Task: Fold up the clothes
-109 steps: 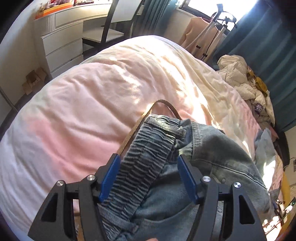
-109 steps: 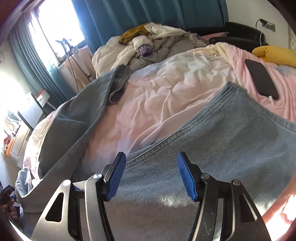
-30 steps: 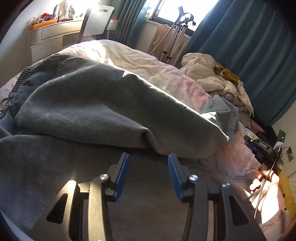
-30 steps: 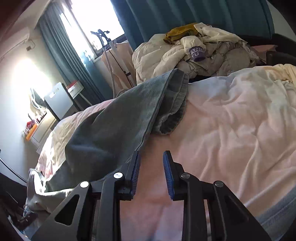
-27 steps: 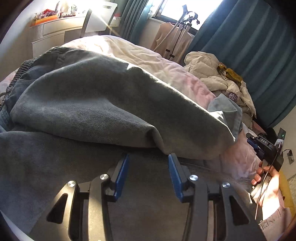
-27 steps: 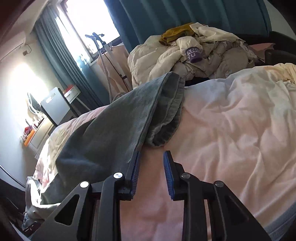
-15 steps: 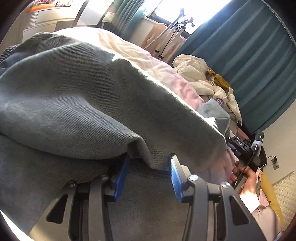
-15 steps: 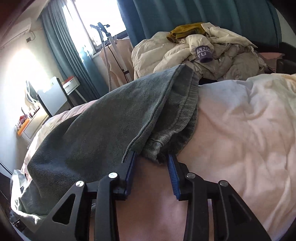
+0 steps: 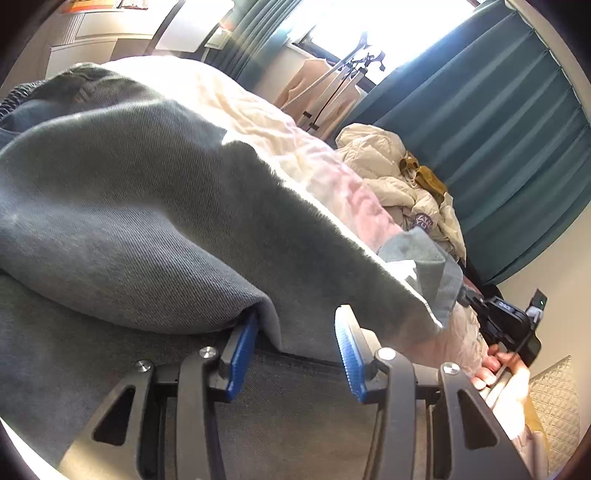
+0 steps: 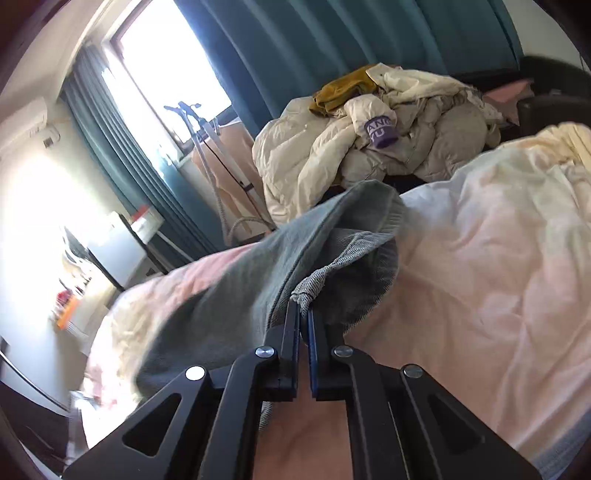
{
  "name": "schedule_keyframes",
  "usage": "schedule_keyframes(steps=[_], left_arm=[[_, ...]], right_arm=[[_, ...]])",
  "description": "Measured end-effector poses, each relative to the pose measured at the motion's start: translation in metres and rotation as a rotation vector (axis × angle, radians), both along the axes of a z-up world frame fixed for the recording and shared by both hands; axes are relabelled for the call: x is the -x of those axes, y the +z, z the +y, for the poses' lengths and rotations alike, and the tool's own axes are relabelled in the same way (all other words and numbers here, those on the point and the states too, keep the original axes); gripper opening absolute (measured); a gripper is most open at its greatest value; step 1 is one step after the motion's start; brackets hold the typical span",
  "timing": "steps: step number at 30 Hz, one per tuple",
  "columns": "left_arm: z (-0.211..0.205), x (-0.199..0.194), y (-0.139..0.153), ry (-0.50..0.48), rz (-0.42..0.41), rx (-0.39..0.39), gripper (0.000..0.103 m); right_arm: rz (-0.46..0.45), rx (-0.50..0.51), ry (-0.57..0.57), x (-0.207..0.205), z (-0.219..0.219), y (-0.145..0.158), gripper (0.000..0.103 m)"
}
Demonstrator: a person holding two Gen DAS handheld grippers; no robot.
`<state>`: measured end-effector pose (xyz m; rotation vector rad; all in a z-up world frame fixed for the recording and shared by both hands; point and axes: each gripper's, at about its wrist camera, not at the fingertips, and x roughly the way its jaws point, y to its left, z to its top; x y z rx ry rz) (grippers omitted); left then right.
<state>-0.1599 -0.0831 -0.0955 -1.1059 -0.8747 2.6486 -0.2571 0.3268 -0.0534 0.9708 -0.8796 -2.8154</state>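
Note:
Grey-blue jeans (image 9: 147, 206) lie on the bed, one leg draped over the other. My left gripper (image 9: 293, 350) is open over the lower leg. The folded edge of the upper leg sags between its blue pads and touches the left pad (image 9: 242, 350), but it is not pinched. In the right wrist view my right gripper (image 10: 303, 317) is shut on the hem of the upper leg (image 10: 369, 236), which is bunched at the fingertips and raised off the duvet. From the left wrist view that gripper (image 9: 506, 325) shows at the leg's far end, held by a hand (image 9: 495, 369).
A pink and cream duvet (image 10: 480, 258) covers the bed. A pile of cream clothes (image 10: 369, 147) lies beyond it against teal curtains (image 10: 332, 44). A clothes rack (image 9: 332, 85) stands by the window. A white desk and chair (image 9: 110, 33) are at the far left.
My right gripper moved forward to the hem of the upper jeans leg, shut on it and lifted it a little. The upper leg's fold has come between my left gripper's fingers.

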Motion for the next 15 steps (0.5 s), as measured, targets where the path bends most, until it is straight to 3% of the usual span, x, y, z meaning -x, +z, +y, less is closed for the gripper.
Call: schedule_keyframes(steps=[2, 5, 9, 15], left_arm=[[0.001, -0.002, 0.005, -0.003, 0.004, 0.016, 0.044], [0.002, -0.002, 0.013, -0.004, -0.005, 0.014, 0.044], [0.001, -0.011, 0.023, -0.006, 0.028, 0.029, 0.044], [-0.004, -0.013, 0.029, -0.023, 0.048, 0.018, 0.044]], right_arm=[[-0.027, 0.107, -0.01, -0.014, 0.024, 0.005, 0.002], [-0.072, 0.161, -0.031, -0.04, 0.053, 0.013, 0.002], [-0.105, 0.185, -0.087, -0.062, 0.096, 0.033, 0.002], [-0.203, 0.105, -0.086, -0.053, 0.147, 0.089, 0.002]])
